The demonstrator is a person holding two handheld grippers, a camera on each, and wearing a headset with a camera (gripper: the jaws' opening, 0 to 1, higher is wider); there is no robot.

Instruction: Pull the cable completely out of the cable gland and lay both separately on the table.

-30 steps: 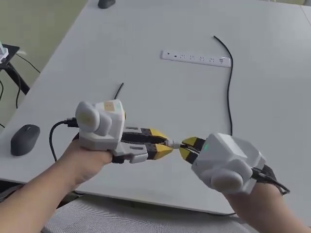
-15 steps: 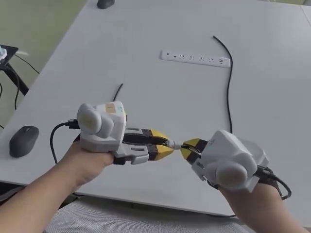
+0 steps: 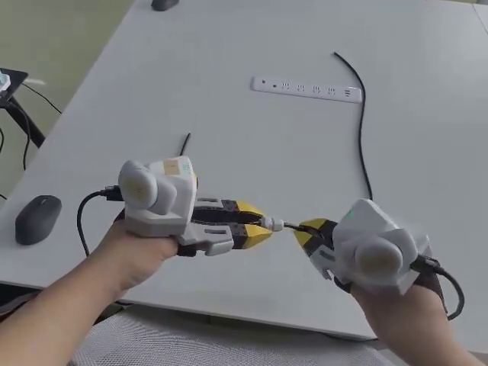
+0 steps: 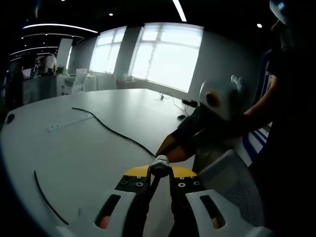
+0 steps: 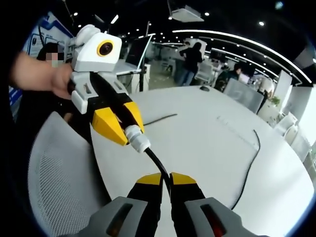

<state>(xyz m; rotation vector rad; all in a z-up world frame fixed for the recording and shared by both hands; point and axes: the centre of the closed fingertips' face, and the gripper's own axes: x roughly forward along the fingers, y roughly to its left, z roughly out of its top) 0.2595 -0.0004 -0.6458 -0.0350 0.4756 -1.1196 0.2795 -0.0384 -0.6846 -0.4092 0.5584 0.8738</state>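
We work just above the near edge of the white table, where the power strip and its black cord lie well apart from the job and the mouse sits near the left edge. In the head view the left gripper and the right gripper face each other tip to tip in the air, near but not touching. The cable spans the gap between them as a short black length. Its long axis is roughly level and in line with both pairs of jaws, so we judge that the pull must go straight along that line, the right gripper drawing off to our right against the left. The left jaws are closed on the cable gland, the small white fitting that sticks out just past their yellow tips. The right jaws are pressed together on the cable near the gland, not touching it. Both task things are thus off the table and joined. The right gripper view shows the cable entering the gland's end and curving down into our pinch. The left gripper view shows the gland end-on between its own tips with the cable hidden behind it, so we cannot tell how much cable sits inside the gland
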